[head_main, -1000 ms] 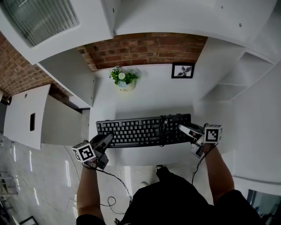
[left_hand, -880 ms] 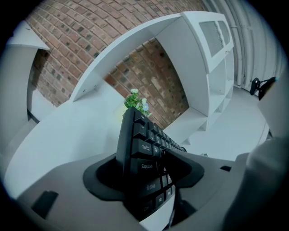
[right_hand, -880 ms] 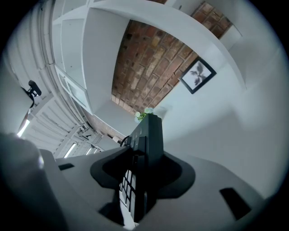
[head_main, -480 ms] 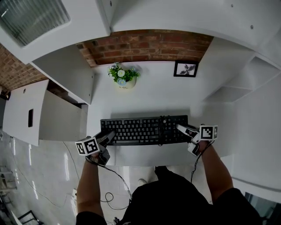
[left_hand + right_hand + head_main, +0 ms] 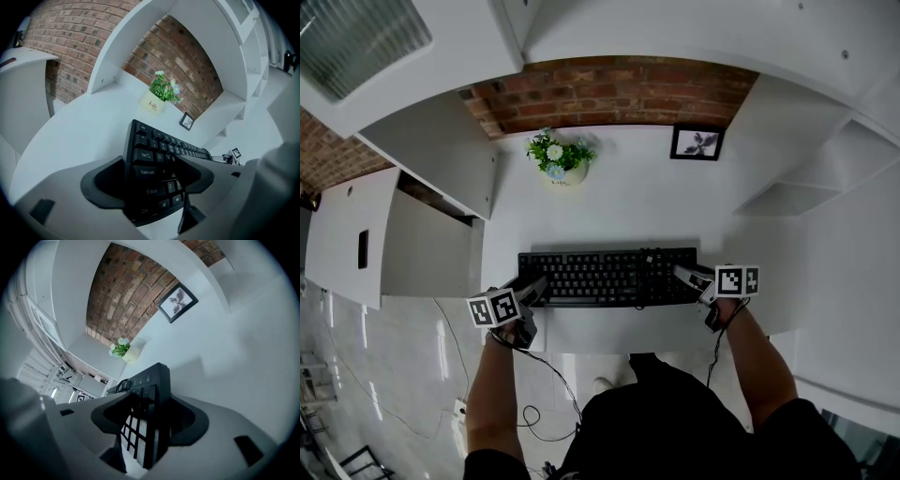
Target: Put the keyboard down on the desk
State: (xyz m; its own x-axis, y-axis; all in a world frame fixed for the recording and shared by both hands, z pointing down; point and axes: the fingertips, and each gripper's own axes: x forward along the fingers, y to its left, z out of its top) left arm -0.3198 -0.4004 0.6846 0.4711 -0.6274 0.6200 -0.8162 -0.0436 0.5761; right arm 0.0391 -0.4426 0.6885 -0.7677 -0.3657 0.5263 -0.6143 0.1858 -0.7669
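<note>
We noted black keyboard [image 5: 605,277] flat on white worktop [image 5: 628,211]. Left gripper [image 5: 528,289] jaws opening wide around left end; right gripper [image 5: 686,275] jaws opening around right end.

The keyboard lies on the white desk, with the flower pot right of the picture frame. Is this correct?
No: the head view shows the flower pot left of the picture frame. The keyboard does lie on the white desk.
</note>
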